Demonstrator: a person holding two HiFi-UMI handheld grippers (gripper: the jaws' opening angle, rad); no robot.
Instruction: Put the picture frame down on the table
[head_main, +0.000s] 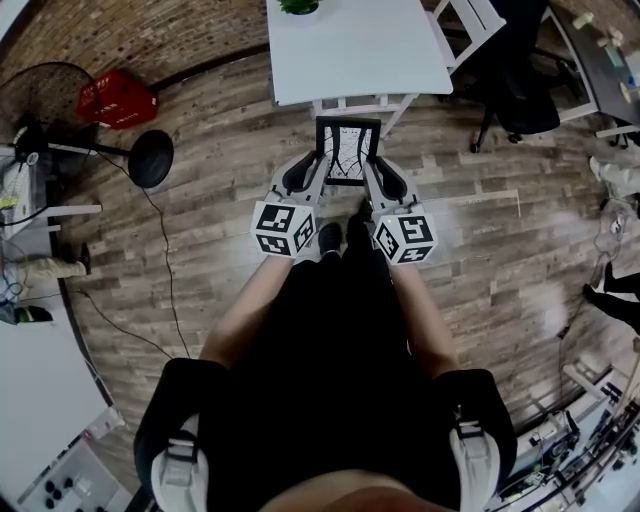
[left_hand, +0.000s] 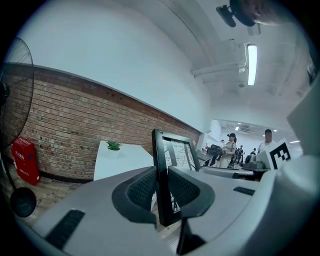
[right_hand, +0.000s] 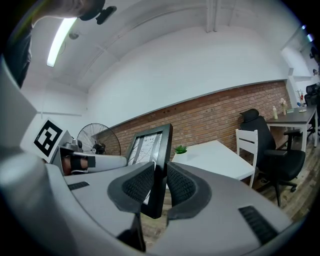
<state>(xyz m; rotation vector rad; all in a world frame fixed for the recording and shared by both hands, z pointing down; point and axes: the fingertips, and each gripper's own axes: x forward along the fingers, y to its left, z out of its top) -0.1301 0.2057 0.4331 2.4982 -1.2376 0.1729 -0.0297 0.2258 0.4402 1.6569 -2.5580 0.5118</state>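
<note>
While it hangs upright over the brown wood-plank floor (head_main: 220, 160), just short of the white rectangular table (head_main: 360, 50), the black rectangular picture frame (head_main: 347, 150) shows a pale print, seemingly of thin dark lines. The left gripper (head_main: 300, 172) clamps the frame's left edge and the right gripper (head_main: 388, 180) its right edge. Both reach forward side by side, close to level.

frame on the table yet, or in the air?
Frame: airborne, upright. Left claw and right claw clamp its sides; it hangs over floor, short of the table.
</note>
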